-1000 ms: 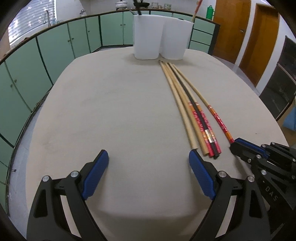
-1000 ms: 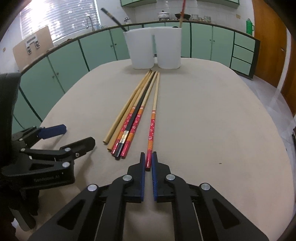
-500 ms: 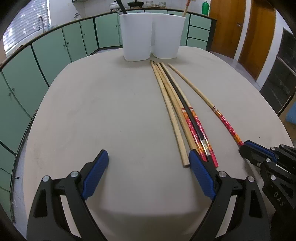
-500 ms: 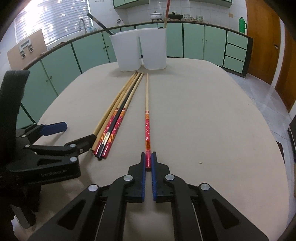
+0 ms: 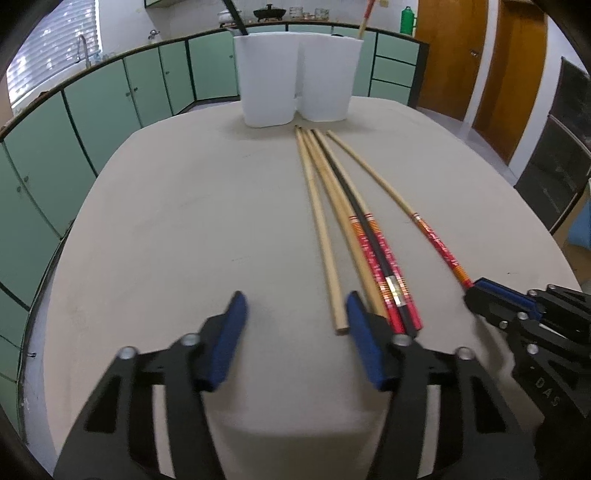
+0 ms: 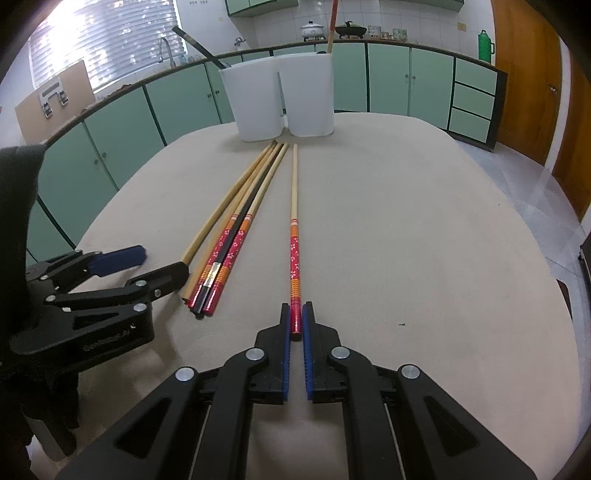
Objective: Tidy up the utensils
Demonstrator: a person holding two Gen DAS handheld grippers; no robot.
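Note:
A bundle of chopsticks (image 5: 354,236) (image 6: 236,229) lies on the beige table (image 5: 184,221), tips towards two white holders (image 5: 266,74) (image 6: 255,103). My left gripper (image 5: 295,317) (image 6: 147,264) is at the bundle's near ends and its jaws are closing. The end of the plain wooden chopstick (image 5: 332,288) lies between them, beside the right finger (image 5: 360,332), and is not pinched. My right gripper (image 6: 295,317) (image 5: 476,291) is shut on the near end of a red-patterned chopstick (image 6: 294,251) (image 5: 436,240), which lies apart from the bundle.
The left holder has a black utensil (image 6: 195,44) in it, and the right holder has a red-topped stick (image 6: 331,26). Green cabinets (image 6: 388,81) ring the table. Brown doors (image 5: 480,59) stand at the right. The table's front edge is just under both grippers.
The left jaws have narrowed around the plain chopstick's end. The right gripper has swung the red-patterned chopstick away from the bundle, and it now lies apart.

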